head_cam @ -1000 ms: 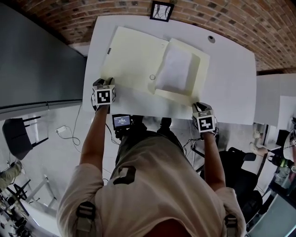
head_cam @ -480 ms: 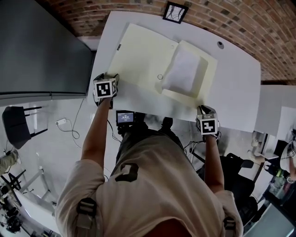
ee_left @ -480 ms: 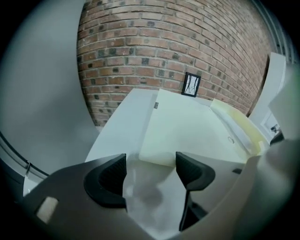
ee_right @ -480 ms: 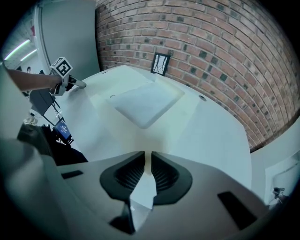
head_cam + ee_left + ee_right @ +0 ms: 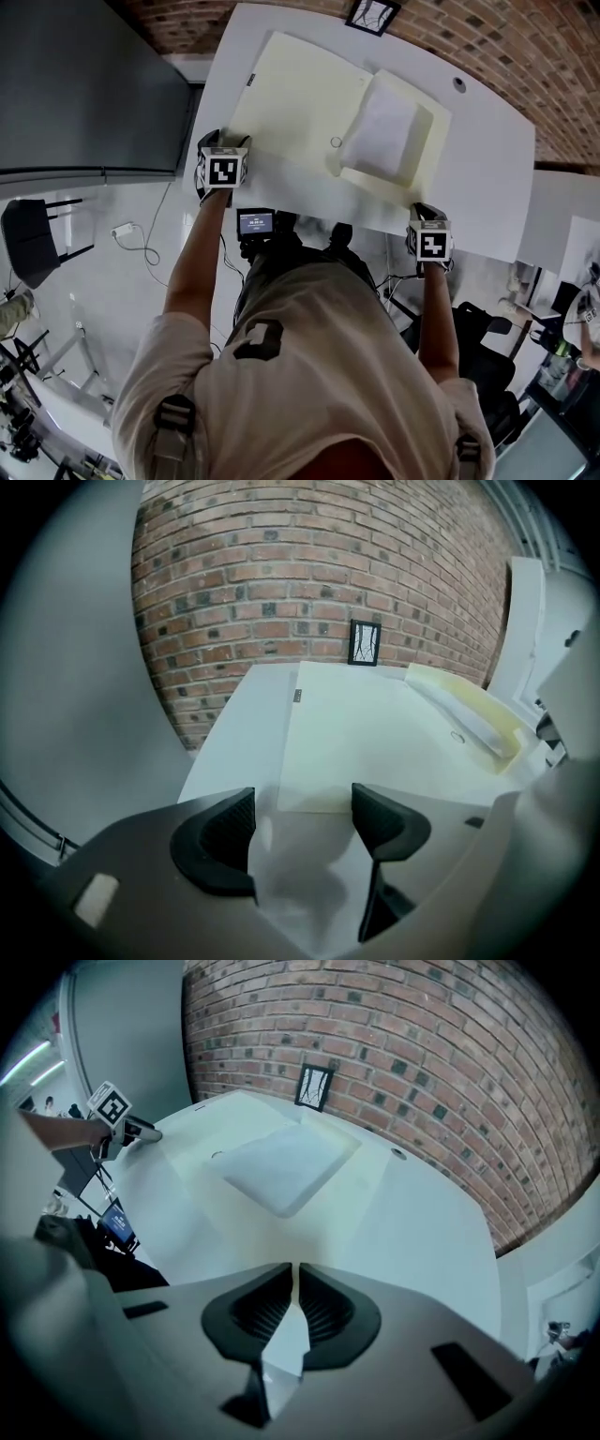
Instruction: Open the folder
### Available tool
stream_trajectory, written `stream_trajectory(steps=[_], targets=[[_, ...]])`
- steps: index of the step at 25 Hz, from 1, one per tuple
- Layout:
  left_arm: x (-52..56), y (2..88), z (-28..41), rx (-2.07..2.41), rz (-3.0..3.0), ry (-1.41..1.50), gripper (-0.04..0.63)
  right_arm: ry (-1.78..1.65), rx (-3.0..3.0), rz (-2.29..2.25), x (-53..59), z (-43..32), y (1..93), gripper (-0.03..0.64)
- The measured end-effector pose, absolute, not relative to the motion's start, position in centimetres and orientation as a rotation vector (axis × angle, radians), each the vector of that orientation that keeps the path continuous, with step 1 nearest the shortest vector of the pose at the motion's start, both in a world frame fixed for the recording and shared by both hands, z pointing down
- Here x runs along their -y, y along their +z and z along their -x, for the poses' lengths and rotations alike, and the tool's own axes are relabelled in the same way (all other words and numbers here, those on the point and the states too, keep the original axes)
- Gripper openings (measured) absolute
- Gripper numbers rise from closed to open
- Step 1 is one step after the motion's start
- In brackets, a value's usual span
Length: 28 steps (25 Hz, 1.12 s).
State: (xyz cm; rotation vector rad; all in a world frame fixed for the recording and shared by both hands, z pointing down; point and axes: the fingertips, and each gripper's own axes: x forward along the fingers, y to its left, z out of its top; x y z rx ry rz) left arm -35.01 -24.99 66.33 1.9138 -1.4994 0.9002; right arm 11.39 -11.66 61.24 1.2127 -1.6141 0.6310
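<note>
Far left of the folder: grey panel [image 5: 84, 84], dark chair [image 5: 26, 246] on the pale floor below it.

At the folder's near-left corner: left gripper [image 5: 302, 808], held in the person's left hand, marker cube on top. Jaws spread wide and opening, nothing between them but bare tabletop; folder's near edge just beyond the tips, not touched.

Near side of the folder, under the table edge: small lit screen [image 5: 255, 223].

Centre: cream folder [image 5: 300, 98], lying spread open and flat on the white table [image 5: 483, 178]. Left leaf bare. Small ring [image 5: 336, 142] at the middle fold. Right leaf raised at its rim like a shallow pocket, with a stack of white sheets [image 5: 380, 127] inside.

Beyond the folder's far edge: black-framed picture [image 5: 372, 13] standing at the back of the table, against the brick wall [image 5: 487, 37].

Right of the folder: round grommet hole [image 5: 458, 83] in the tabletop, well apart.

Off the folder's near-right corner, at the table's near edge: right gripper [image 5: 292, 1277], in the person's right hand. Jaws closing, ribbed pads almost together with only a thin slit left, nothing pinched.
</note>
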Motion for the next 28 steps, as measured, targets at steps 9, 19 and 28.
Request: stream_trajectory(steps=[9,19,28], targets=[[24.8,66.7,35.3,1.454,-1.936,0.873,0.321,0.618,1.573,-1.265,11.6,-10.8,61.4,0.017],[24.0,64.8,35.4,1.474,-1.92,0.878,0.321,0.584,1.592,-1.266,11.7,-11.5,61.5,0.015],[22.1,59.3,34.1,1.53,-1.967,0.751,0.321,0.508,1.585,-1.249,12.6,-11.3,59.8,0.017]])
